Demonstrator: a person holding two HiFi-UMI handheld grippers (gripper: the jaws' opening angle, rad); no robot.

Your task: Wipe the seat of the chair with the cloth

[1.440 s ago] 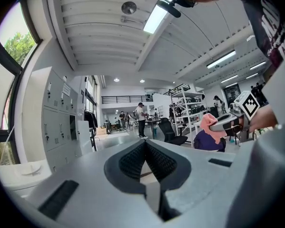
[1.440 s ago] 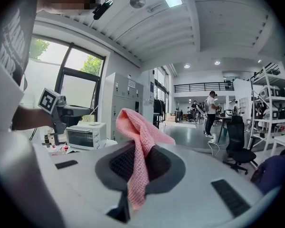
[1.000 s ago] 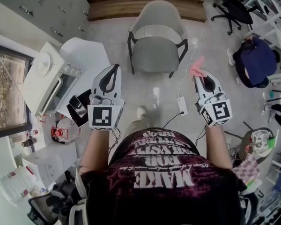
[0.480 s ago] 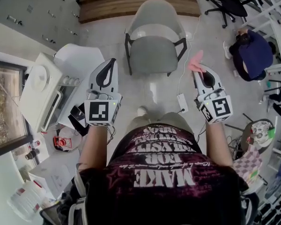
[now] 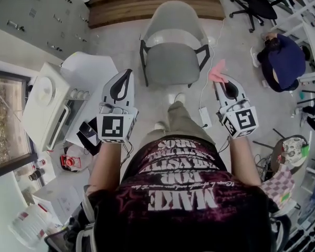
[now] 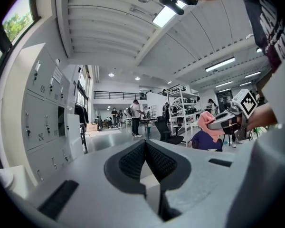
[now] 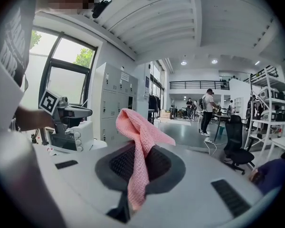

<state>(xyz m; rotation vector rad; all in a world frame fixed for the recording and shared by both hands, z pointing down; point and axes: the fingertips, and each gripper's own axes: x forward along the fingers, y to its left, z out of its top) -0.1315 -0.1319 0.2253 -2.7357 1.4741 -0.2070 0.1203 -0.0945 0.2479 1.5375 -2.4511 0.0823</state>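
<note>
The pink knitted cloth (image 7: 140,141) was pinched in your right gripper (image 5: 219,82). Its jaws were closed on the cloth's middle, with one end standing up past the tips and the other trailing back down between the jaws. Your left gripper (image 6: 145,145) held nothing, and its jaws were pressed together at the tips. You held both grippers in the air, side by side, with the cloth well apart from the grey padded chair with black metal legs (image 5: 173,62). That chair stood on the pale floor (image 5: 126,41) ahead of you. In the head view it lay between the two grippers, its backrest on the far side.
</note>
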